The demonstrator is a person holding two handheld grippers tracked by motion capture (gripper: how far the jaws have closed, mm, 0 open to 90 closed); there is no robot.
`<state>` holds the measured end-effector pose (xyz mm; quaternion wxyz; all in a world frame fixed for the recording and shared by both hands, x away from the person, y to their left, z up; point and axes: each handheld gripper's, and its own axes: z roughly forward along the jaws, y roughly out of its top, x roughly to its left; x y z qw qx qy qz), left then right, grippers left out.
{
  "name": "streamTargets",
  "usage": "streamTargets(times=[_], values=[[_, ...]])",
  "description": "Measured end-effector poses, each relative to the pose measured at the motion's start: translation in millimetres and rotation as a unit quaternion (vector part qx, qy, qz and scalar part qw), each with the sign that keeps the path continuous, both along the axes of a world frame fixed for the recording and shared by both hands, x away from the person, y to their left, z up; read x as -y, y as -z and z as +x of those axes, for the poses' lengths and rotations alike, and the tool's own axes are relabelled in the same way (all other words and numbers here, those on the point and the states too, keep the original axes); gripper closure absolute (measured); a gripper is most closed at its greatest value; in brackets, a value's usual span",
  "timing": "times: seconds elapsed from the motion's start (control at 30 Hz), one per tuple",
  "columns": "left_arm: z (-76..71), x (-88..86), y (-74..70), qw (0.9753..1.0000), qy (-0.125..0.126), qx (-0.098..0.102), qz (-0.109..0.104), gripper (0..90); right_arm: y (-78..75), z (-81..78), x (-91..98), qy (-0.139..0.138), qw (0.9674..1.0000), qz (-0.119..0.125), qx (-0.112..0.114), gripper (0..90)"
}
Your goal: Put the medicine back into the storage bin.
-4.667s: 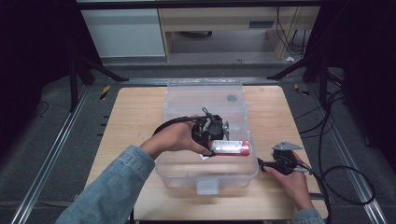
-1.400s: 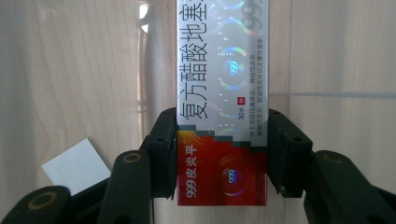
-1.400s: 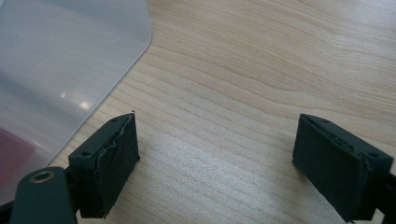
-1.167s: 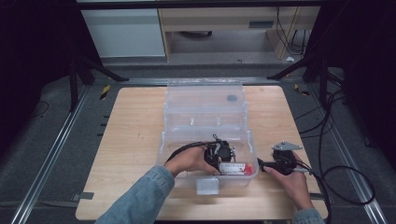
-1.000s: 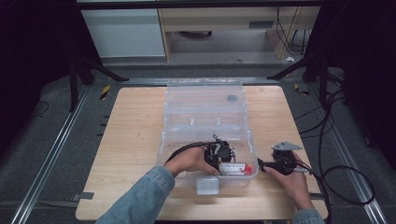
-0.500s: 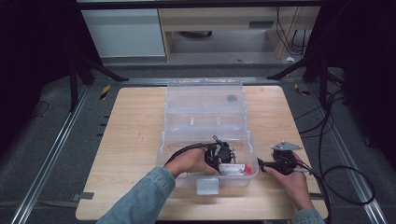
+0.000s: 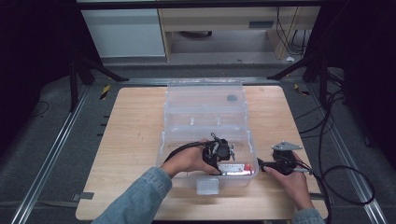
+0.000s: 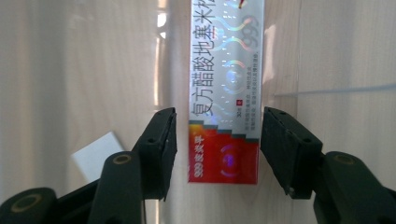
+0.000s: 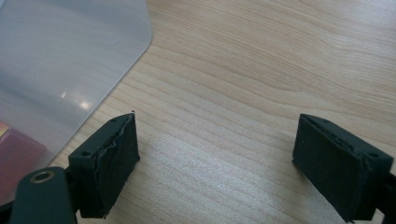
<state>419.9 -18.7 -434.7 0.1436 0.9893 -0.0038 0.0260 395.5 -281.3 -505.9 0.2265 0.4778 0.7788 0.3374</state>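
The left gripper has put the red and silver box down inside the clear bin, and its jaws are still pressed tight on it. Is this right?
Not quite. The left gripper view shows the left gripper with jaws just opened, gaps on both sides of the box. The box does lie in the clear bin.

Box (image 7: 236,167) lies in bin (image 7: 205,116) near front wall, mid-table (image 7: 130,121); right claw (image 7: 261,164) just outside bin's right.

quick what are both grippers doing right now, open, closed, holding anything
Left gripper: jaws just opened, off the red-and-silver box lying between them in the clear bin.
Right gripper: open, holding nothing, over the wooden table.
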Motion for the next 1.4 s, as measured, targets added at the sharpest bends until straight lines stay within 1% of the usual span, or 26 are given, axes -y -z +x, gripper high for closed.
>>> streamTargets(times=[0.03,0.07,0.1,0.13,0.2,0.27,0.3,0.43,0.47,0.5,0.57,0.63,0.73,0.83,0.87,0.93,0.97,1.0,1.03,1.1,1.2,1.23,1.3,1.4], values=[[-0.2,-1.4,-1.8,1.0000,-0.005,0.001,-0.006,44.9,0.0,0.0,0.0,0.000,1.0000,0.000,0.000,14.5],[0.9,-3.4,-6.2,0.9999,-0.004,0.009,-0.010,44.9,0.0,0.0,0.0,0.000,1.0000,0.000,0.000,14.5],[0.2,-5.3,-9.2,0.9998,-0.010,0.008,-0.016,44.9,0.0,0.0,0.0,0.000,1.0000,0.000,0.000,14.5],[0.4,-6.8,-12.4,0.9996,-0.009,0.011,-0.022,44.9,0.0,0.0,0.0,0.000,1.0000,0.000,0.000,14.5],[-1.1,-9.0,-17.7,0.9993,-0.009,0.010,-0.034,45.1,0.0,0.0,0.0,0.000,1.0000,0.000,0.000,14.4],[-2.6,-10.9,-24.1,0.9988,-0.011,0.017,-0.044,45.0,0.0,0.0,0.0,0.000,1.0000,0.000,0.000,14.5],[-3.0,-11.6,-26.2,0.9986,-0.013,0.018,-0.047,45.0,0.0,0.0,0.0,0.000,1.0000,0.000,0.000,14.5],[-4.0,-15.8,-37.1,0.9972,-0.022,0.025,-0.067,44.5,0.0,0.0,0.0,0.000,1.0000,0.000,0.000,14.4],[-4.4,-17.5,-40.1,0.9965,-0.027,0.025,-0.075,44.5,0.0,0.0,0.0,0.000,1.0000,0.000,0.000,14.4],[-4.7,-18.5,-42.2,0.9963,-0.027,0.026,-0.078,44.2,0.0,0.0,0.0,0.000,1.0000,0.000,0.000,14.4],[-6.3,-21.1,-47.5,0.9951,-0.032,0.033,-0.088,42.8,0.0,0.0,0.0,0.000,1.0000,0.000,0.000,14.5],[-8.5,-24.2,-52.7,0.9941,-0.038,0.035,-0.096,41.9,0.0,0.0,0.0,0.000,1.0000,0.000,0.000,14.5],[-12.4,-29.0,-59.3,0.9926,-0.046,0.043,-0.104,40.6,0.0,0.0,0.0,0.000,1.0000,0.000,0.000,14.5],[-15.3,-34.5,-65.3,0.9903,-0.059,0.052,-0.114,38.9,0.0,0.0,0.0,0.000,1.0000,0.000,0.000,14.5],[-15.6,-37.3,-67.8,0.9891,-0.067,0.057,-0.118,38.2,0.0,0.0,0.0,0.000,1.0000,0.000,0.000,14.4],[-16.1,-42.4,-71.6,0.9877,-0.078,0.062,-0.120,36.3,0.0,0.0,0.0,0.000,1.0000,0.000,0.000,14.5],[-16.2,-45.2,-73.1,0.9867,-0.084,0.064,-0.124,35.7,0.0,0.0,0.0,0.000,1.0000,0.000,0.000,14.5],[-15.7,-48.0,-73.9,0.9860,-0.092,0.061,-0.125,34.9,0.0,0.0,-0.1,0.000,1.0000,0.000,0.000,14.5],[-15.3,-50.1,-74.5,0.9857,-0.097,0.060,-0.124,33.9,0.0,-0.1,0.0,0.000,1.0000,0.000,0.000,14.5],[-14.6,-55.9,-76.1,0.9842,-0.107,0.067,-0.125,32.3,0.0,-0.2,-0.1,0.000,1.0000,0.000,-0.001,14.5],[-15.7,-66.2,-79.7,0.9808,-0.124,0.074,-0.131,28.1,0.0,-0.2,-0.2,0.000,1.0000,0.000,-0.001,14.5],[-16.3,-68.7,-80.7,0.9805,-0.124,0.075,-0.133,27.2,0.0,-0.2,-0.2,0.000,1.0000,0.000,-0.001,14.5],[-17.5,-75.9,-82.9,0.9788,-0.130,0.077,-0.138,25.8,0.0,-0.2,-0.2,0.000,1.0000,0.000,-0.001,14.5],[-18.1,-85.8,-85.0,0.9751,-0.144,0.082,-0.147,21.9,0.0,-0.2,-0.2,0.001,1.0000,0.000,0.000,14.5]])
